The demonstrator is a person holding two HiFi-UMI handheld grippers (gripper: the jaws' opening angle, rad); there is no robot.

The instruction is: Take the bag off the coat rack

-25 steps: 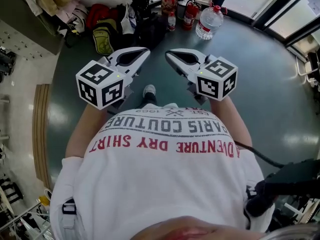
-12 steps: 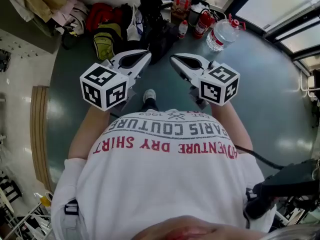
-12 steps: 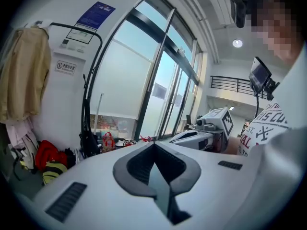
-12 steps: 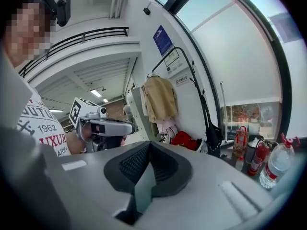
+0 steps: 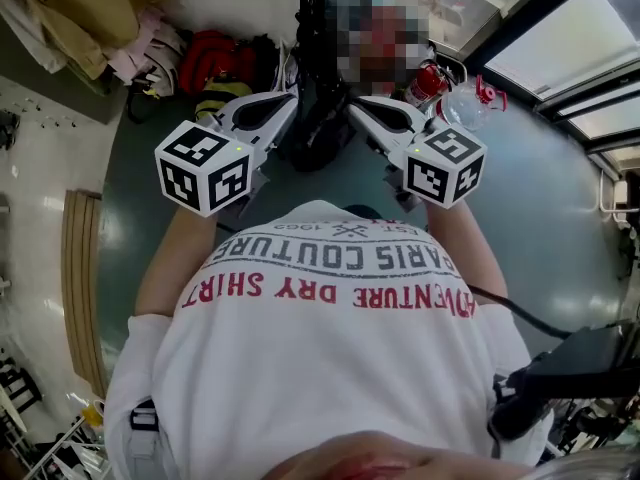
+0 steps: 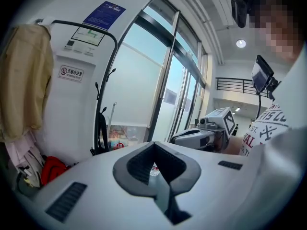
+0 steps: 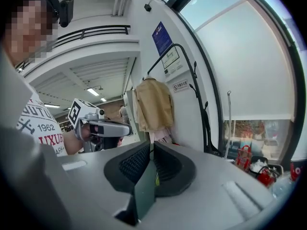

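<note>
You are holding the left tool (image 5: 290,101) clenched on nothing, with the beige coat (image 6: 24,80) hanging far off to its left. The black bag (image 6: 101,135) is hanging low on the coat rack (image 6: 109,75), far ahead of the tool tips and apart from them. From the head view it is lying between the two tools. You are holding the right tool (image 5: 353,104) clenched and empty too, with the bag ahead and to its right.

coat rack pole (image 5: 312,28) stands dead ahead, bags (image 5: 212,60) crowd the floor left
</note>
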